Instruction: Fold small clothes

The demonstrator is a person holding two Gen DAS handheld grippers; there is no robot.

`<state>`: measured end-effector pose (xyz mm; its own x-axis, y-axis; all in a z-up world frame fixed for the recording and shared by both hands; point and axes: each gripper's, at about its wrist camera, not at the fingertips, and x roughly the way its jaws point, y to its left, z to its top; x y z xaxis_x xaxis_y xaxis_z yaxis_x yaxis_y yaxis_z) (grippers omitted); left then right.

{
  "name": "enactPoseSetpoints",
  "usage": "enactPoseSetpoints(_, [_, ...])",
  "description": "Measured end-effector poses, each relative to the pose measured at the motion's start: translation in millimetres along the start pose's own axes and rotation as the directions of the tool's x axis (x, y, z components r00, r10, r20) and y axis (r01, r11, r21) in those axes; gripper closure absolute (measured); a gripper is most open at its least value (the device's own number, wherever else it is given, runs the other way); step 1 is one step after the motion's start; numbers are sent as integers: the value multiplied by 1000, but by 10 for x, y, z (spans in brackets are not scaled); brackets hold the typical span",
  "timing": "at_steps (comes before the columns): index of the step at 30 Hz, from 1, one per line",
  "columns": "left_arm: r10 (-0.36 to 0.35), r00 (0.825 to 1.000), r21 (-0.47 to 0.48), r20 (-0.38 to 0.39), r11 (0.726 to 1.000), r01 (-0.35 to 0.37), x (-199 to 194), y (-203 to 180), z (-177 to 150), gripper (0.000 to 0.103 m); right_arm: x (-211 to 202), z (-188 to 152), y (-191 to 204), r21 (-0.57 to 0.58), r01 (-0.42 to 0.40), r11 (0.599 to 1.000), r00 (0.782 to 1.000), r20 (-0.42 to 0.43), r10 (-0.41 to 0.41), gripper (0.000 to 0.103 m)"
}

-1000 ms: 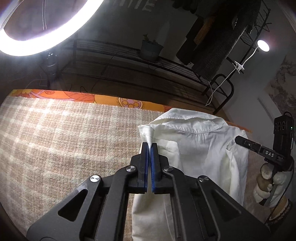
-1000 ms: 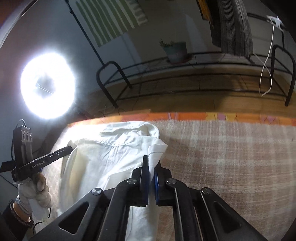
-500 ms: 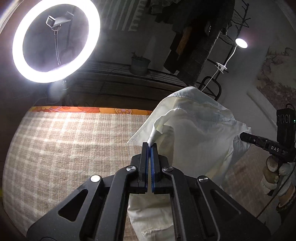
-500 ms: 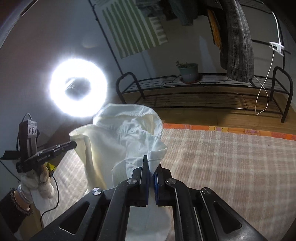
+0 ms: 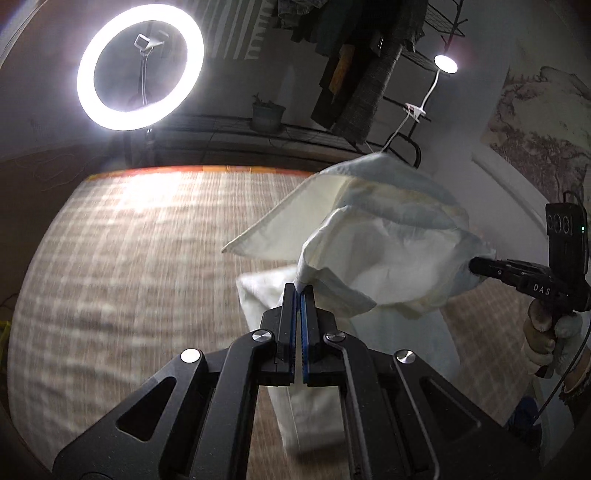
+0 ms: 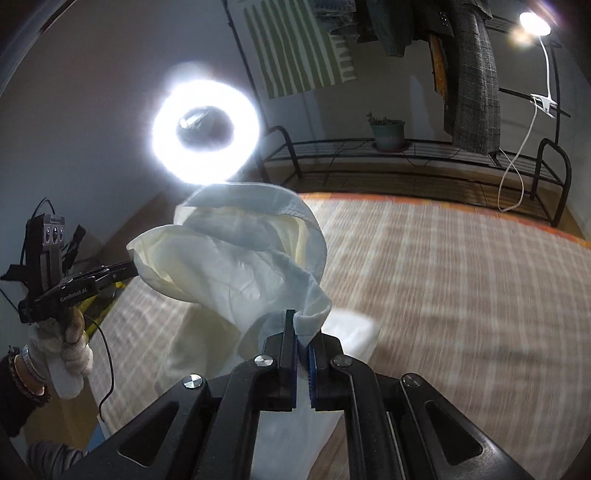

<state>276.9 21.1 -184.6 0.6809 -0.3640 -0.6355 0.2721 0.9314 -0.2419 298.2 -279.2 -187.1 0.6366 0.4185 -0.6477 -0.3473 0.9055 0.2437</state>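
A small cream-white shirt (image 5: 384, 240) hangs in the air above the plaid bed cover (image 5: 129, 258), stretched between both grippers. My left gripper (image 5: 298, 291) is shut on one edge of the shirt. My right gripper (image 6: 302, 325) is shut on the opposite edge of the shirt (image 6: 236, 266). Each gripper also shows in the other's view, the right one (image 5: 476, 264) at the far right, the left one (image 6: 129, 267) at the far left. The shirt's lower part trails down toward the cover.
A bright ring light (image 5: 140, 66) stands behind the bed. A black metal rack (image 6: 406, 147) with a potted plant (image 6: 386, 131) runs along the back wall. Dark clothes (image 6: 472, 74) hang above it, next to a clip lamp (image 6: 533, 16).
Both grippers have lifted the shirt off the bed cover, from lying flat to hanging in the air. Both views have tilted upward.
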Motion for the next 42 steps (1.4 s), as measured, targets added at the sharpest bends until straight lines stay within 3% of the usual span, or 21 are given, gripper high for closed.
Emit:
enactPoseSetpoints(6, [24, 999, -1, -47, 1000, -24, -76, -16, -583, 103, -70, -504, 182, -19, 30, 999, 999, -11, -30, 101])
enactPoseSetpoints(10, [44, 996, 50, -81, 998, -40, -80, -21, -912, 103, -117, -746, 258, -59, 67, 996, 998, -16, -68, 100])
enactPoseSetpoints(13, [37, 993, 47, -114, 998, -32, -127, 57, -1136, 103, -232, -899, 306, -77, 85, 993, 996, -3, -85, 89])
enactPoseSetpoints(15, [1, 993, -7, -116, 1000, -2, -247, 166, -1261, 103, -364, -999, 304, -59, 67, 996, 998, 16, -66, 78])
enactPoseSetpoints(18, [-41, 994, -94, -104, 995, 31, -388, 323, -1301, 102, -524, -1102, 220, -6, 31, 1000, 999, 27, -31, 74])
enactPoseSetpoints(19, [-56, 993, -133, -102, 990, 42, -400, 392, -1292, 99, -553, -1128, 174, 30, 16, 999, 1000, 20, -17, 67])
enactPoseSetpoints(21, [-92, 991, -236, -99, 969, 66, -366, 550, -1244, 65, -551, -1164, 74, 111, -23, 994, 1000, 0, 23, 64])
enactPoseSetpoints(23, [-142, 987, -343, -79, 933, 107, -291, 700, -1193, 57, -506, -1177, -35, 197, -51, 979, 999, -4, 52, 58])
enactPoseSetpoints(25, [-190, 977, -419, -92, 898, 135, -145, 771, -1128, 56, -414, -1177, -148, 297, -82, 951, 996, -4, 87, 51])
enactPoseSetpoints(29, [-215, 968, -472, -132, 872, 129, 127, 749, -1111, 57, -180, -1226, -295, 437, -109, 893, 991, -20, 131, 54])
enactPoseSetpoints(31, [-232, 961, -479, -151, 867, 135, 254, 705, -1112, 62, -48, -1252, -324, 465, -107, 879, 989, -41, 142, 75])
enactPoseSetpoints(32, [-244, 957, -477, -159, 867, 142, 306, 676, -1102, 87, 17, -1267, -333, 480, -118, 869, 986, -49, 161, 80])
enactPoseSetpoints(33, [-249, 952, -461, -179, 876, 142, 352, 620, -1079, 101, 58, -1284, -334, 492, -137, 860, 982, -48, 184, 90])
enactPoseSetpoints(34, [-233, 955, -440, -184, 888, 132, 344, 577, -1052, 101, 75, -1287, -324, 496, -152, 855, 979, -44, 200, 97])
enactPoseSetpoints(35, [-214, 960, -410, -180, 904, 124, 310, 522, -1013, 101, 75, -1277, -307, 492, -163, 855, 977, -42, 211, 98])
enactPoseSetpoints(38, [-241, 962, -395, -130, 902, 172, 140, 471, -930, 102, -62, -1189, -230, 454, -216, 864, 971, 7, 238, 101])
enactPoseSetpoints(40, [-199, 969, -370, -145, 920, 133, 118, 489, -965, 102, -158, -1156, -199, 434, -239, 868, 968, 35, 249, 101])
enactPoseSetpoints(42, [-142, 967, -332, -212, 941, 66, 228, 496, -1065, 102, -150, -1203, -221, 449, -252, 857, 964, 42, 262, 102])
